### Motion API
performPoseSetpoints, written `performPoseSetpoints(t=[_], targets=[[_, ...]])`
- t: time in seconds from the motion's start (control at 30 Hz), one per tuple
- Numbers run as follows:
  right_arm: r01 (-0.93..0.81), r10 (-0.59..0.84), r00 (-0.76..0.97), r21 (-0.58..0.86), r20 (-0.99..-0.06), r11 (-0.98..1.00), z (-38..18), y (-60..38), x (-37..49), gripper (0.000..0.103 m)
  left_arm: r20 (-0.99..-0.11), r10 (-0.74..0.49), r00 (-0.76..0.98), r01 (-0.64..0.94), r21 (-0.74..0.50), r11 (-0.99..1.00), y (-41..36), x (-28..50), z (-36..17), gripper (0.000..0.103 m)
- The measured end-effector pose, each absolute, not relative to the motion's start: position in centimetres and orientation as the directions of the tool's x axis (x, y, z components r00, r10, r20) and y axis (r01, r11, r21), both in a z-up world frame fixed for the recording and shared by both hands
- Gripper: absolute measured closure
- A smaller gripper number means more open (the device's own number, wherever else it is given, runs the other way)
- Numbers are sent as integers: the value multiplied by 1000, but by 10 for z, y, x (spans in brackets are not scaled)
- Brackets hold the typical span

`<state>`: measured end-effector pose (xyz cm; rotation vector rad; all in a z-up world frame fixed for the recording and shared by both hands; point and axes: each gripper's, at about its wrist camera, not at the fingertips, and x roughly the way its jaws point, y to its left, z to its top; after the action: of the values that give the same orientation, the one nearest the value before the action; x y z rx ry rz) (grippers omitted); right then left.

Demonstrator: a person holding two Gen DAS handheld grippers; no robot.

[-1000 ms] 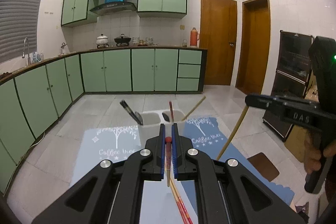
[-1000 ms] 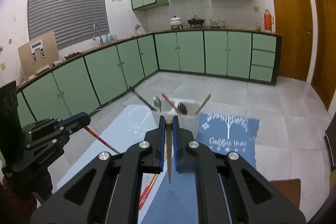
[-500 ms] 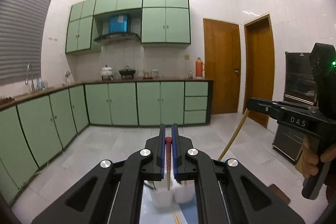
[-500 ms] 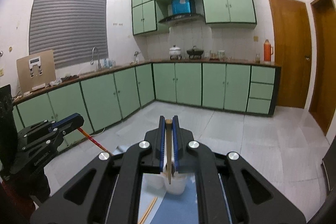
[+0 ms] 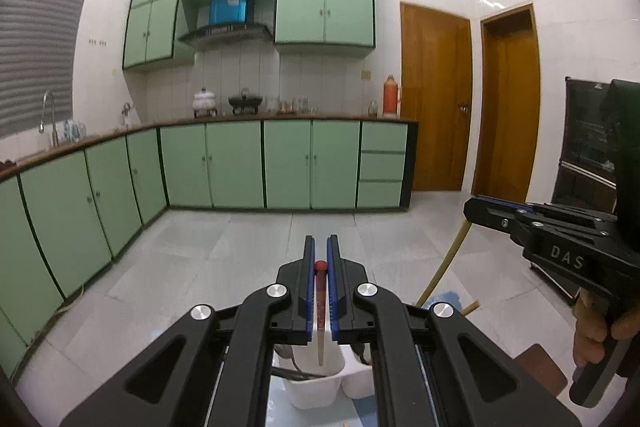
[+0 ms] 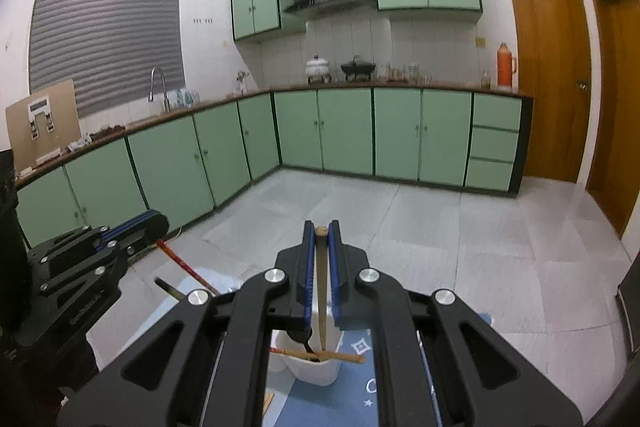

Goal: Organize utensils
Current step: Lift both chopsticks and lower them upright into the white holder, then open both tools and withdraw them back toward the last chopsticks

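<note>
My left gripper [image 5: 320, 251] is shut on a red-topped chopstick [image 5: 320, 291] that hangs down over a white two-part utensil holder [image 5: 316, 387]. My right gripper [image 6: 321, 231] is shut on a plain wooden chopstick [image 6: 321, 291] whose tip points down into the white holder [image 6: 316, 367]. The holder has a dark spoon and other chopsticks [image 6: 340, 355] in it. The right gripper also shows in the left wrist view [image 5: 476, 207], with its chopstick [image 5: 444, 263] slanting down. The left gripper also shows in the right wrist view [image 6: 156, 221], with the red chopstick [image 6: 180, 261] below it.
The holder stands on a blue mat [image 6: 360, 387] on a pale surface. Green kitchen cabinets [image 5: 240, 163] run along the back and left. Two wooden doors [image 5: 436, 103] are at the right. A dark cabinet [image 5: 584, 147] stands at the far right.
Both grippers have risen and tilted up, so the holder has slid to the bottom of both views. Each still holds its chopstick, now upright over the holder.
</note>
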<state>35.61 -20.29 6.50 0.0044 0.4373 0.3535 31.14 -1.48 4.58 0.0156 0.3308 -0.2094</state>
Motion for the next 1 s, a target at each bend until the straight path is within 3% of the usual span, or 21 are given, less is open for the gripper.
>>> performPoseSetpoints(t=[0.33, 0.53, 0.77, 0.87, 1.0], targets=[[-334, 354, 807, 130, -472, 934, 41, -198, 355, 90, -419, -205, 884, 206, -44, 978, -6, 325, 15, 95], [-302, 332, 852, 139, -405, 943, 58, -216, 326, 70, -358, -199, 912, 196, -44, 980, 2, 298, 39, 74], [-258, 300, 895, 165, -329, 952, 62, -239, 266, 33, -296, -184, 937, 176, -56, 983, 16, 238, 52, 40], [-229, 274, 909, 173, -314, 958, 54, -246, 238, 18, -294, -182, 938, 173, -59, 983, 20, 214, 48, 34], [-217, 273, 906, 199, -323, 956, 40, -250, 208, 12, -316, -178, 932, 163, -71, 984, 25, 185, 34, 27]])
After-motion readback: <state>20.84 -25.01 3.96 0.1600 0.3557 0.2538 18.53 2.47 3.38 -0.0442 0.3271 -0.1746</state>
